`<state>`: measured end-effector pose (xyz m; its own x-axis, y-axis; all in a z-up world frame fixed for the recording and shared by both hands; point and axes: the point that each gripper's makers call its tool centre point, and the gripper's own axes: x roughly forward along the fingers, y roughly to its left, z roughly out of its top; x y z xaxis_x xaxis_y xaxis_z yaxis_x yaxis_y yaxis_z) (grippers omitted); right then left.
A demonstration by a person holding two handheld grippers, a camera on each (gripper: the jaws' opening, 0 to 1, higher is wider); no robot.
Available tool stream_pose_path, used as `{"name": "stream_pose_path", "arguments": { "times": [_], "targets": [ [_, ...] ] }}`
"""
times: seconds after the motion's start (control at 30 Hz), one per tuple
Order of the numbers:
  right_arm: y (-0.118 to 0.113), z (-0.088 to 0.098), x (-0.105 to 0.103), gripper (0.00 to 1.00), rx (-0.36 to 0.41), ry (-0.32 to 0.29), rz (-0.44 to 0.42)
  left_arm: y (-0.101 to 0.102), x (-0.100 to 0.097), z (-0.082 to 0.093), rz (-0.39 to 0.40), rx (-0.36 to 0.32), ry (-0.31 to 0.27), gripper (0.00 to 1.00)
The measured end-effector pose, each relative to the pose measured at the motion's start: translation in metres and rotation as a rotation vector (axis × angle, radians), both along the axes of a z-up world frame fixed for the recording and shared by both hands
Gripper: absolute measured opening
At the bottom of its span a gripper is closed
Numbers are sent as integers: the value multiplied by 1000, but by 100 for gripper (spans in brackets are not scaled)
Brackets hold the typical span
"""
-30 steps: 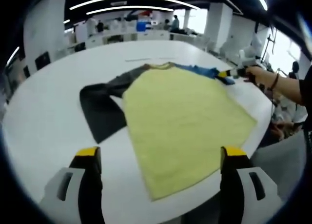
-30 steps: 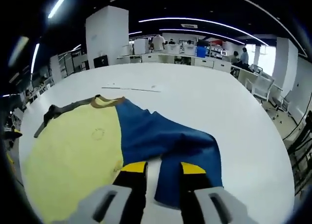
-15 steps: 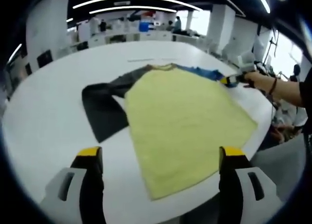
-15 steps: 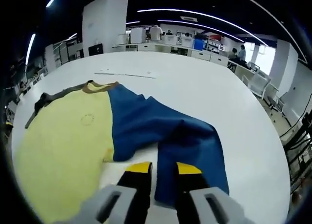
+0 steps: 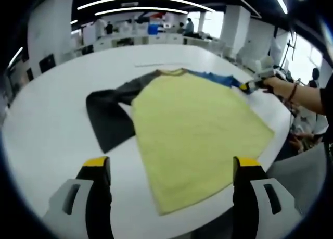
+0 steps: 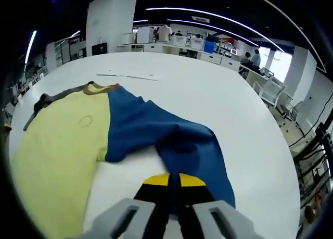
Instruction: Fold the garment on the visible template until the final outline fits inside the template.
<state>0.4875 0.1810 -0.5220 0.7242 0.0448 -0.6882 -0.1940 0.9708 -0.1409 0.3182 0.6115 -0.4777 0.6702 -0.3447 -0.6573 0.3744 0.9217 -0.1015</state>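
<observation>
A yellow-bodied shirt lies flat on the white table, with a dark grey sleeve spread to its left and a blue sleeve at its far right. My left gripper hovers open over the near hem, touching nothing. In the right gripper view the blue sleeve runs from the collar down to my right gripper, which is shut on the sleeve's cuff end. That gripper also shows in the left gripper view, held by a hand. A thin line mark lies beyond the collar.
The round table's edge curves close on the right, with chairs past it. The person's arm reaches in from the right in the left gripper view. Desks and people stand far behind.
My right gripper's jaws have come together on the blue sleeve's cuff, and the sleeve has bunched toward them. The left gripper has stayed open and nearly still.
</observation>
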Motion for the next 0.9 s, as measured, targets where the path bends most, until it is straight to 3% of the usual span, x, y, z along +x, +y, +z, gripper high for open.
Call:
{"name": "stream_pose_path", "arguments": {
  "times": [0.4, 0.9],
  "targets": [
    [-41, 9, -6, 0, -63, -1, -24, 0, -1, 1, 0, 1, -3, 93],
    [-70, 8, -14, 0, -113, 36, -8, -1, 1, 3, -6, 1, -11, 93]
  ]
}}
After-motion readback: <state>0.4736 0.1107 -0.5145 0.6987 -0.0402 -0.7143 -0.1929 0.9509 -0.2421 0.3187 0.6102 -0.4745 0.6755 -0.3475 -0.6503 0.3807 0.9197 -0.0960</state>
